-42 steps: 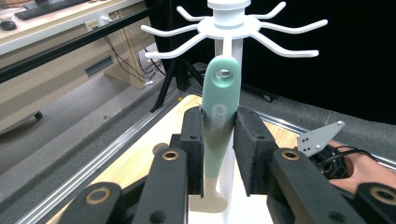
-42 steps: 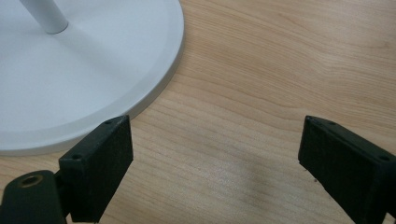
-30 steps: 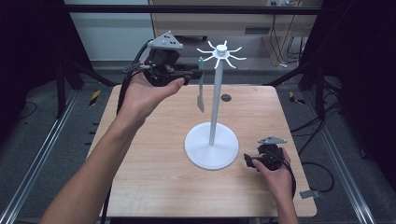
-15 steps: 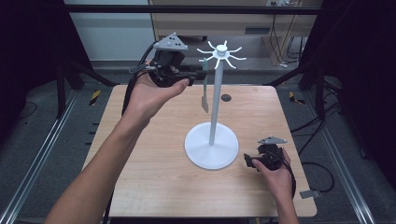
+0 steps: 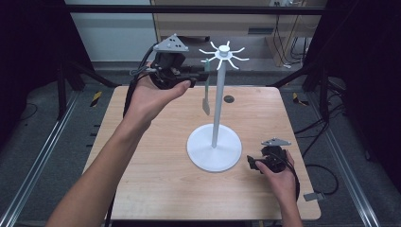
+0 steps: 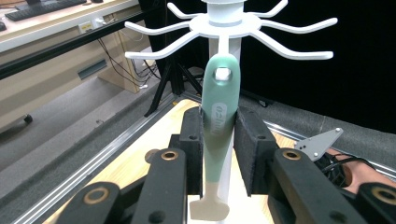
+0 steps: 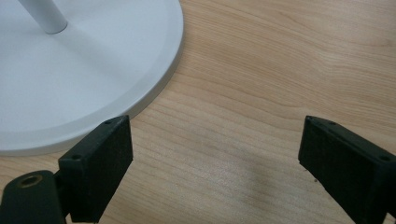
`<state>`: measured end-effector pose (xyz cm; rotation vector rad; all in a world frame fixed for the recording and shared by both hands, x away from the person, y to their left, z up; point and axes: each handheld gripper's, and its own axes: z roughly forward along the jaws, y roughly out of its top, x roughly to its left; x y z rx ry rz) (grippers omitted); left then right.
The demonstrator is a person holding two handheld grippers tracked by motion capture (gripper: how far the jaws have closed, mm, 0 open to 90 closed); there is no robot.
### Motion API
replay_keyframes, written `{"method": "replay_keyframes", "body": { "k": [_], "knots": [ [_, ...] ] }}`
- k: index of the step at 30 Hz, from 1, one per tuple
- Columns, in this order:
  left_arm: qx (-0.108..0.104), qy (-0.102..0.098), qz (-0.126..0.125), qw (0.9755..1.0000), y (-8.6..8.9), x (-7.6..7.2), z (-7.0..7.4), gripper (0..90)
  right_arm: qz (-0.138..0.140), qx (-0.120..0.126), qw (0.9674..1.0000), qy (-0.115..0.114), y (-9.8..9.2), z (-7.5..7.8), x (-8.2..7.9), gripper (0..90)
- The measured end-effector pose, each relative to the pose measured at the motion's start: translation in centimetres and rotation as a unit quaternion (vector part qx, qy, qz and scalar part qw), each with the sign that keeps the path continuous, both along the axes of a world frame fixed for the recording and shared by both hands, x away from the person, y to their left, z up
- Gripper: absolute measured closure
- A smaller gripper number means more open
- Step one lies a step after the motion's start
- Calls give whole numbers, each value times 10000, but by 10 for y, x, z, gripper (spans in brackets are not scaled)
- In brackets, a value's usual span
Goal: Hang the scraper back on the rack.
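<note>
Left gripper (image 6: 218, 135) raised at far left of table (image 5: 156, 189), jaws clamped on green handle of spatula (image 6: 217, 126); utensil hangs upright, pale blade down. Handle hole sits on hook of white stand (image 5: 215, 142), at its rim of spokes. Hanging looks all but done; left: loosen grip, draw gripper away, check spatula swings free. Right gripper (image 7: 215, 158) rests near right on table beside stand base, jaws wide apart, holding nothing

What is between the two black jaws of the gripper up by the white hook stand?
In the left gripper view, a green-handled utensil sits between the left gripper pads, its hole on a hook of the stand.
</note>
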<state>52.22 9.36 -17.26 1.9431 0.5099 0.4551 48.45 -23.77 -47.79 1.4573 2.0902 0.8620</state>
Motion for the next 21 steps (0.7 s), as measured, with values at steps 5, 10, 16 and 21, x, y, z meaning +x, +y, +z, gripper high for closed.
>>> {"method": "replay_keyframes", "body": {
  "k": [5,10,16,21],
  "knots": [
    [-120,-69,38,9999,3,-3,-2,640,-11,0,10000,-3,-1,0,-1,104],
    [-213,-192,77,9996,14,-9,-5,568,-3,-27,10000,-38,-1,-1,1,104],
    [-180,-293,239,9991,34,-17,-18,419,18,-56,10000,-36,1,0,0,105],
    [-92,-216,228,9995,45,-23,-34,302,-5,-78,10000,-33,2,1,-1,105]
  ]
}}
